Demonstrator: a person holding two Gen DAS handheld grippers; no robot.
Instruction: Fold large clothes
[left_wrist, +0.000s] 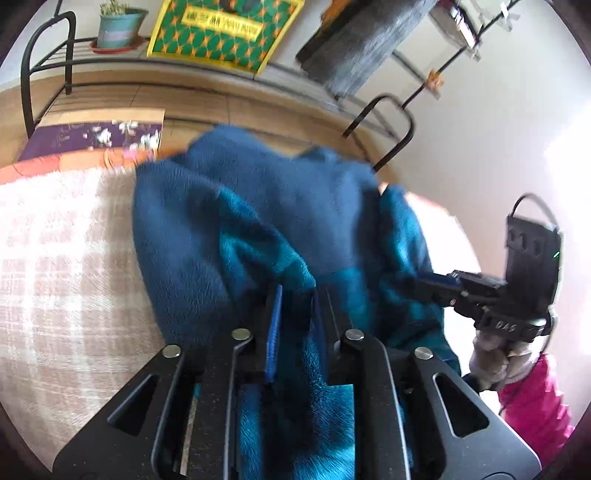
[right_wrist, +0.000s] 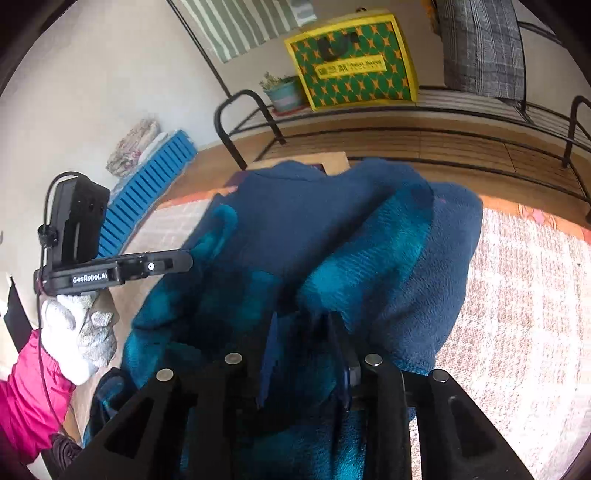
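Gripping folds of the blue fleece garment, both pairs of jaws are clenched on fabric: left gripper and right gripper. Garment lies bunched on the pale checked blanket, spreading toward 12 o'clock. Yellow-green box sits on the metal rack beyond.

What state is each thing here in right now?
Blue fleece garment: bunched up, lifted off the bed, not yet folded.
Left gripper: jaws pinching the fleece.
Right gripper: jaws pinching the fleece.
Plaid blanket: spread flat on the bed.
Potted plant: upright on the rack.
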